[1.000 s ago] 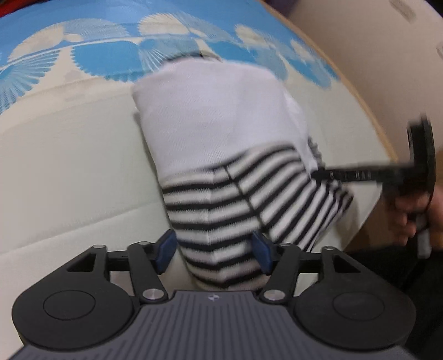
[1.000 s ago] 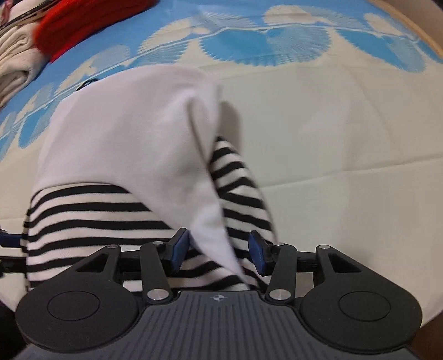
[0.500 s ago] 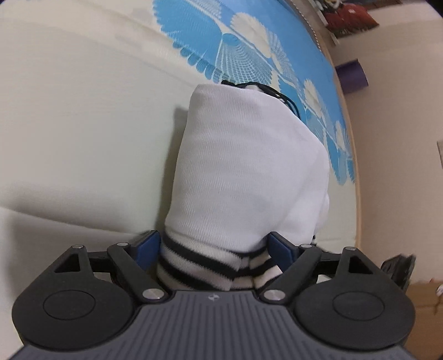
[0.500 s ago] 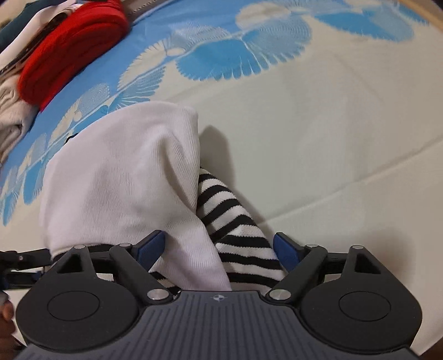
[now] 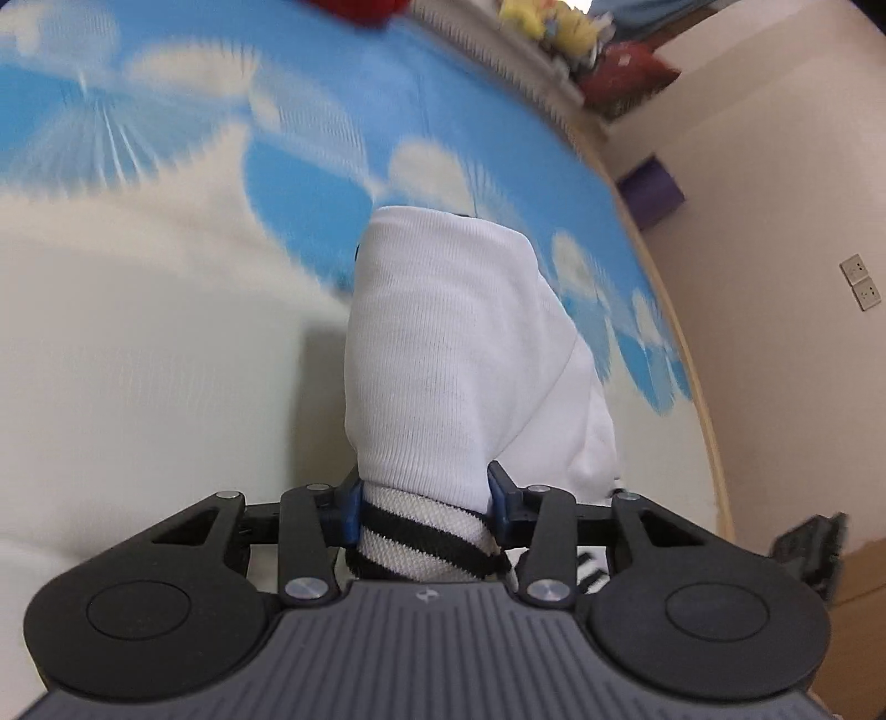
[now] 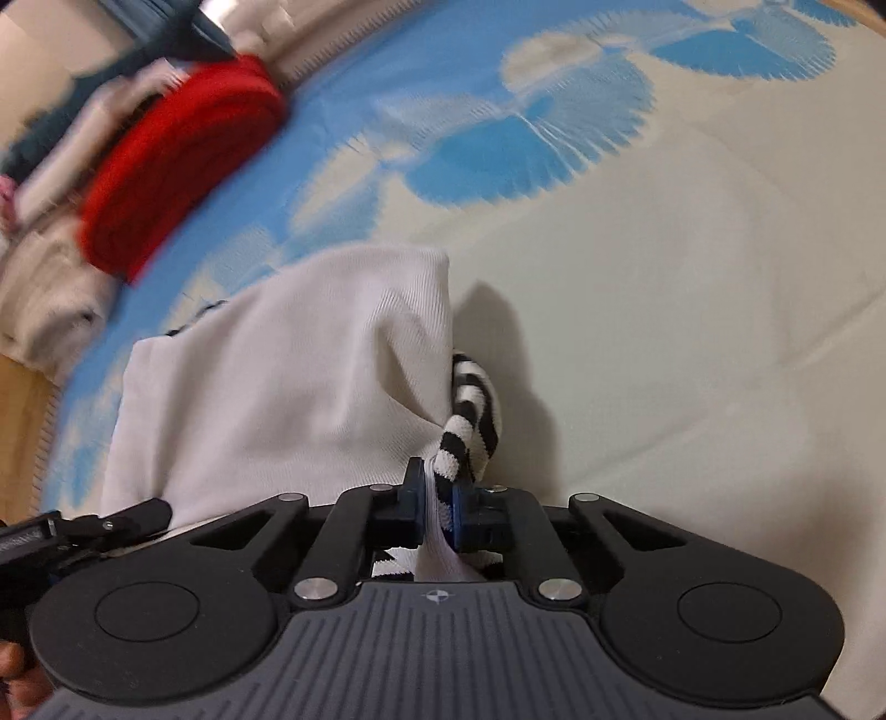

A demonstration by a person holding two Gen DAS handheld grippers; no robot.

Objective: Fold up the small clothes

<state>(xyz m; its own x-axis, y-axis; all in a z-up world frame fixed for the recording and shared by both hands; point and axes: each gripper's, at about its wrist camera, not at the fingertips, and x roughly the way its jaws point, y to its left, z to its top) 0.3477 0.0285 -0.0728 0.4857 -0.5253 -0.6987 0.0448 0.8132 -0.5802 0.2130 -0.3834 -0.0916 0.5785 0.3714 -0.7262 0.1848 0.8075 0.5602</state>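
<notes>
A small white garment with black-and-white striped parts [image 5: 443, 354] lies folded on the cream and blue patterned cloth [image 5: 138, 343]. My left gripper [image 5: 425, 507] is partly closed around its near striped edge, the pads touching both sides of the bunched fabric. In the right wrist view the same garment [image 6: 288, 376] lies ahead. My right gripper [image 6: 437, 512] is shut on its near edge, white fabric and a striped fold [image 6: 470, 415] pinched between the pads. The left gripper shows at that view's left edge [image 6: 83, 531].
A red folded item [image 6: 177, 160] and a pale cream garment [image 6: 44, 299] lie at the far left of the cloth. A wooden table edge [image 5: 698, 354] runs along the right, with a purple object [image 5: 650, 191] and soft toys [image 5: 559, 27] beyond.
Both grippers were open around the garment's near edge half a second ago. The right has closed tight on it and the left has narrowed onto it. Both views have tilted and shifted.
</notes>
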